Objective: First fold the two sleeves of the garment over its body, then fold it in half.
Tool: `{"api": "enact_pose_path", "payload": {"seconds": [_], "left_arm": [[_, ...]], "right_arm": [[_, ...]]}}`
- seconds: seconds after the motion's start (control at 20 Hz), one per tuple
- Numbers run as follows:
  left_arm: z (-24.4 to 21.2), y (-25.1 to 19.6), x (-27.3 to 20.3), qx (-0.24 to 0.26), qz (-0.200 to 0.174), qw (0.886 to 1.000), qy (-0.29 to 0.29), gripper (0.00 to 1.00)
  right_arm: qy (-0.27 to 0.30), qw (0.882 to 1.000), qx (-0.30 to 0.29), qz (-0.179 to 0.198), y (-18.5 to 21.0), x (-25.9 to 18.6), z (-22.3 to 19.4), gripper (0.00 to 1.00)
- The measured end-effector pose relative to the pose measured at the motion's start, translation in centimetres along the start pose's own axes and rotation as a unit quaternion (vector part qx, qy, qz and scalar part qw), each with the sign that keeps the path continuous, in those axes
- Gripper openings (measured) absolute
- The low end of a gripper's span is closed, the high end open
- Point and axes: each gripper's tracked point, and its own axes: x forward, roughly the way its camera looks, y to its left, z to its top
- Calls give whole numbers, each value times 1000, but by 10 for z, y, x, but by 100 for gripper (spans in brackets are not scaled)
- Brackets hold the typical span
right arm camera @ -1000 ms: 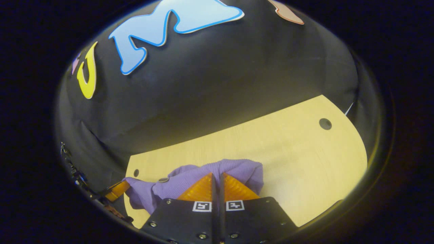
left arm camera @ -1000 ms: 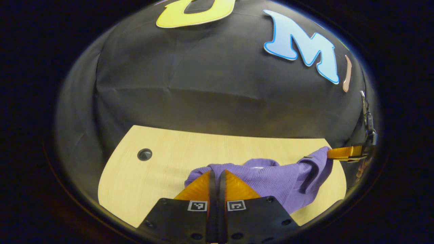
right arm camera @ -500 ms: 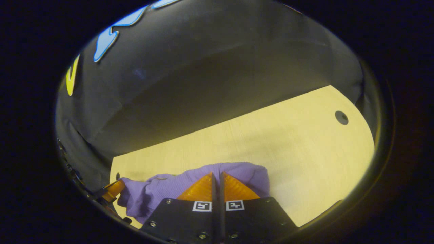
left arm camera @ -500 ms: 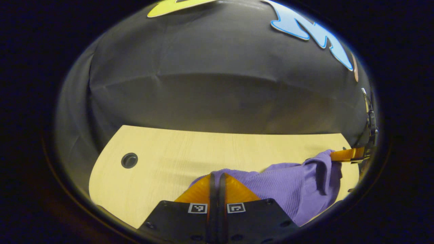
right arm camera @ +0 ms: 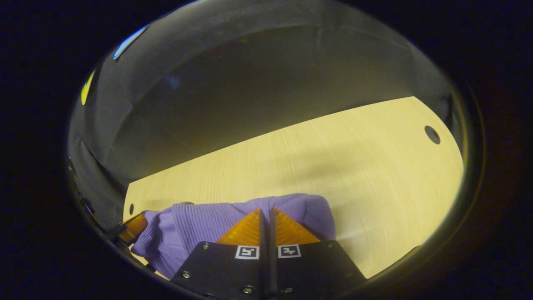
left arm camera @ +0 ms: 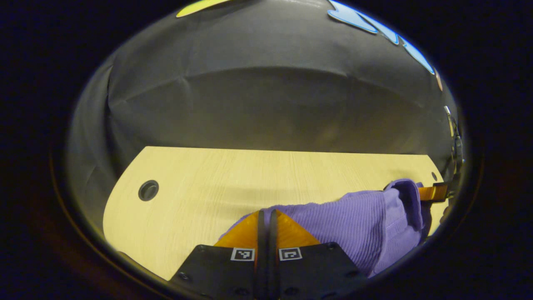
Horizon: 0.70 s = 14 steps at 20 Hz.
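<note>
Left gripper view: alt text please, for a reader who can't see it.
The left gripper, fingers closed, pinches a purple garment above a pale wooden table. The right gripper holds the garment's far end at the right edge.

Black gripper [left arm camera: 267,216] body, square markers

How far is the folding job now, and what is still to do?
Done: I cannot confirm the sleeve folds; the purple garment is bunched. In hand: the left tool and right tool are each shut on an edge of it, holding it stretched between them low over the wooden table, which looks like the fold in half. Left: lay it flat and release.
</note>
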Motion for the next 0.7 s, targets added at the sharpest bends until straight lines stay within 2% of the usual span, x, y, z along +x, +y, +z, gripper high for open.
{"api": "enact_pose_path", "payload": {"seconds": [0.2,0.25,0.3,0.4,0.45,0.55,0.6,0.65,0.7], "left_arm": [[-8,-1,2,25,14,999,14,7],[-8,-2,2,38,20,999,16,10],[-9,-4,3,50,20,998,19,15],[-6,-7,2,72,29,997,21,41],[-3,-4,-2,81,41,996,19,55],[3,-8,-15,69,35,997,9,78],[9,-13,-25,52,26,998,4,89],[17,-14,-35,39,22,999,-8,89],[25,-16,-44,30,19,999,-20,88]], "right_arm": [[-2,1000,22,10,-10,-4,-4,3],[-4,1000,28,7,-12,-8,-4,11],[0,999,39,16,-9,-4,-4,14],[-1,998,54,25,-1,-9,-2,41],[-9,999,44,20,0,-16,2,60],[-32,999,9,16,3,-26,10,70],[-45,999,-10,16,4,-34,14,67],[-58,998,-23,18,10,-41,20,77],[-72,997,-29,23,16,-49,23,78]]}}
